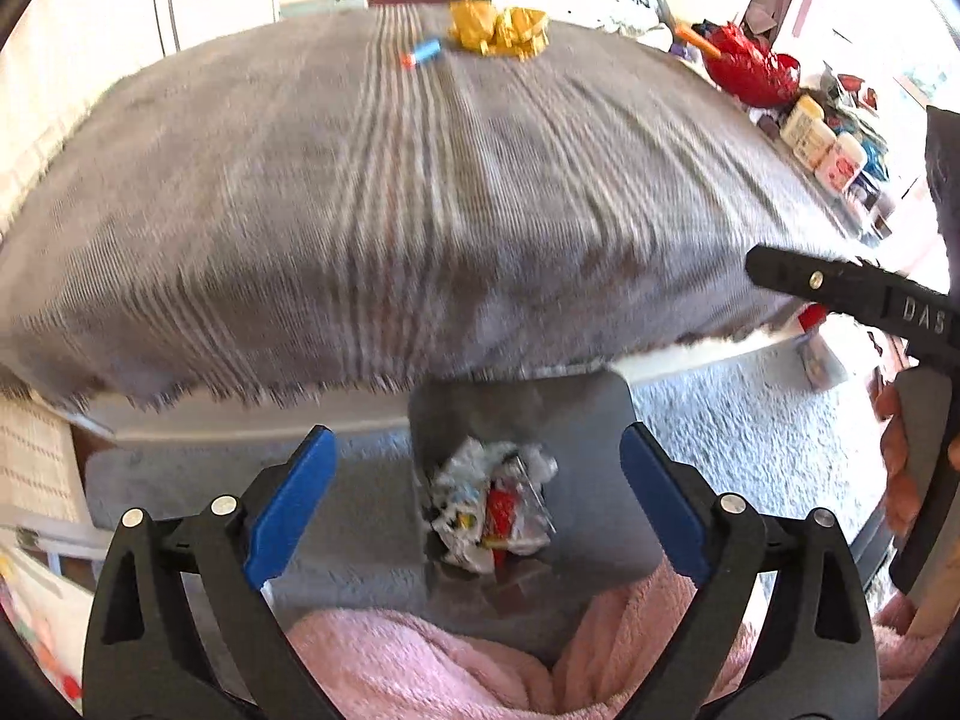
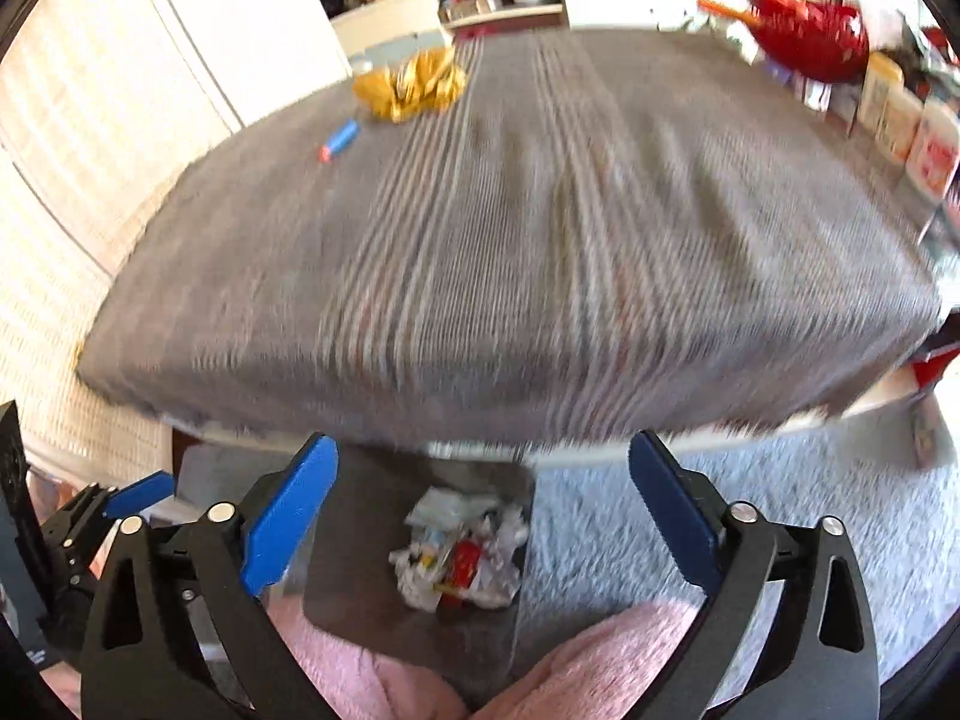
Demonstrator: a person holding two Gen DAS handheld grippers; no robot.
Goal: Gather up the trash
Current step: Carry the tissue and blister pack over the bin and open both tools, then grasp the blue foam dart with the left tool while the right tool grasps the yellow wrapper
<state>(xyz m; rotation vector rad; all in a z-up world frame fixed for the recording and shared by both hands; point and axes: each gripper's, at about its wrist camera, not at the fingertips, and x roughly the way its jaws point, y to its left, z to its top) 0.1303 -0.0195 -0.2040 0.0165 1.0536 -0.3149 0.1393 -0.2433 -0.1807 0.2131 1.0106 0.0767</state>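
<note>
My left gripper (image 1: 477,498) hangs open over a grey bin (image 1: 588,450), with nothing between its blue pads. Crumpled white and red trash (image 1: 492,510) lies inside the bin. My right gripper (image 2: 480,516) is also open and empty above the same bin (image 2: 360,516) and its trash (image 2: 462,552). On the far side of the grey striped cloth lie a crumpled yellow wrapper (image 1: 498,27) (image 2: 411,84) and a small blue and orange item (image 1: 423,53) (image 2: 339,141). Each wrist view shows the other gripper at its edge.
The striped cloth (image 1: 390,210) covers a table above the bin. A red bowl (image 2: 810,36) and several jars (image 2: 900,114) crowd its right side. Grey carpet (image 2: 780,510) lies on the floor, and pink fleece (image 1: 420,660) sits just below the grippers.
</note>
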